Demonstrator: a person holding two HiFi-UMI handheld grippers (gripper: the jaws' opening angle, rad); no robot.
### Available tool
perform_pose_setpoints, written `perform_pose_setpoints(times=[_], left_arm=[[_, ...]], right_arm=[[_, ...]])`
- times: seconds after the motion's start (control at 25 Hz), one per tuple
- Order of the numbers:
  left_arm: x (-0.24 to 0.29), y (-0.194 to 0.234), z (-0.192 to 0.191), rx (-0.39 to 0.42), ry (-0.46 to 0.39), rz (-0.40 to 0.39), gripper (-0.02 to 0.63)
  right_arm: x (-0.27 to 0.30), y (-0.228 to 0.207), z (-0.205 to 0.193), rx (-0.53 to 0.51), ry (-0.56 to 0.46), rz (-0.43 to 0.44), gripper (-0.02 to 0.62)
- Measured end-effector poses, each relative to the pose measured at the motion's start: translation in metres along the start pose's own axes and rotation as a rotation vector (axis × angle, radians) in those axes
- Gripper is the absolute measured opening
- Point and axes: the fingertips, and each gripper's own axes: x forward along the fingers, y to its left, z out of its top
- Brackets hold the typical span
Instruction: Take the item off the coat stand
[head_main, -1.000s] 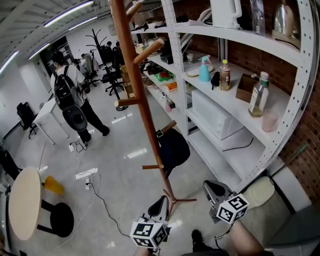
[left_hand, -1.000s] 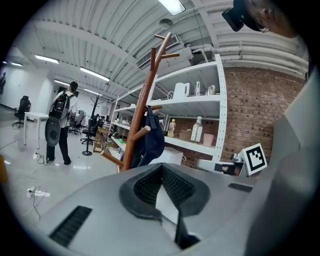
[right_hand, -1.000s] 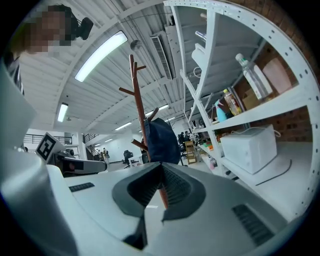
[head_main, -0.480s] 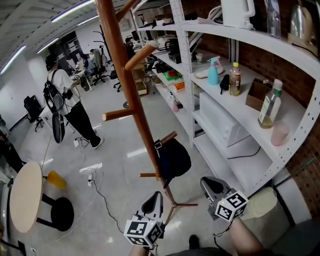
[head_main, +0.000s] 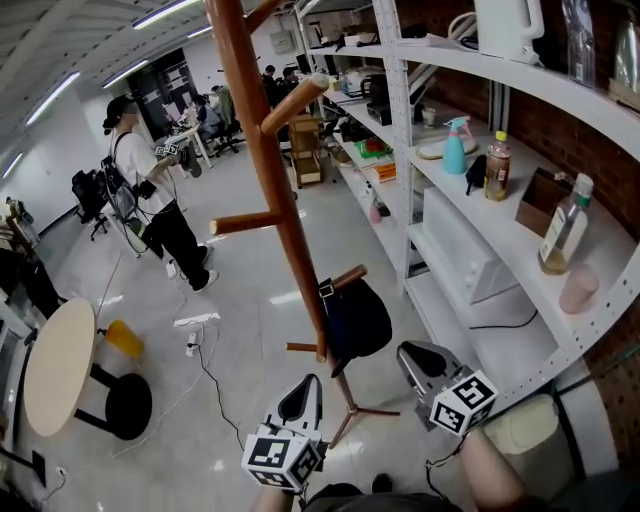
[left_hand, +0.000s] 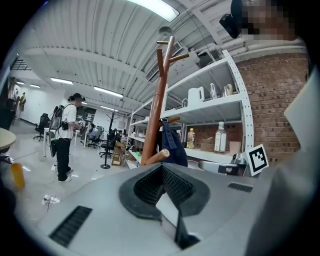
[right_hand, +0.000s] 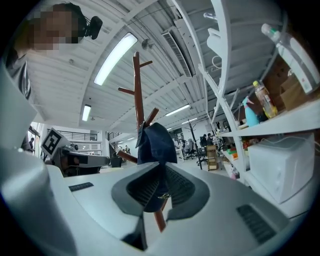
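A tall wooden coat stand (head_main: 268, 170) rises through the middle of the head view. A dark navy cap (head_main: 354, 318) hangs on one of its low pegs. The cap also shows in the left gripper view (left_hand: 172, 146) and, straight ahead, in the right gripper view (right_hand: 155, 142). My left gripper (head_main: 305, 388) is shut and empty, low and near the stand's foot, below and left of the cap. The right gripper (head_main: 412, 353) is shut too, just right of and below the cap and apart from it.
White metal shelving (head_main: 470, 170) runs along the right, carrying a spray bottle (head_main: 455, 146), other bottles and a white box (head_main: 468, 250). A person with a backpack (head_main: 150, 200) stands at the back left. A round table (head_main: 58, 365), a black stool (head_main: 128, 405) and floor cables (head_main: 205, 370) lie to the left.
The head view has swung a little, so the stand and shelves sit further right. The person at the back has stepped further away. Both grippers remain low and shut.
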Motion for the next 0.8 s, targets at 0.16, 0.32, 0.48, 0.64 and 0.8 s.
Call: perform_pose_setpoints(times=[0.16,0.32,0.48,0.64,0.8], left_arm=[[-0.006,0.003,0.007,0.005,-0.014,0.030,0.008],[-0.007,0.004,0.019,0.024,-0.034,0.036,0.008],[0.000,0.004,0.029,0.044,-0.039,0.030,0.008],[0.009,0.012,0.032,0.057,-0.036,0.040,0.008],[0.017,0.023,0.036,0.053,-0.039,0.029,0.006]], right_arm=[[0.006,0.000,0.003,0.012,0.014,0.005,0.060],[0.011,-0.001,0.004,0.017,0.029,0.011,0.110],[0.022,-0.001,0.006,0.008,0.049,0.020,0.150],[0.031,-0.006,0.007,-0.012,0.061,0.010,0.186],[0.041,-0.012,0.012,-0.041,0.063,0.011,0.195]])
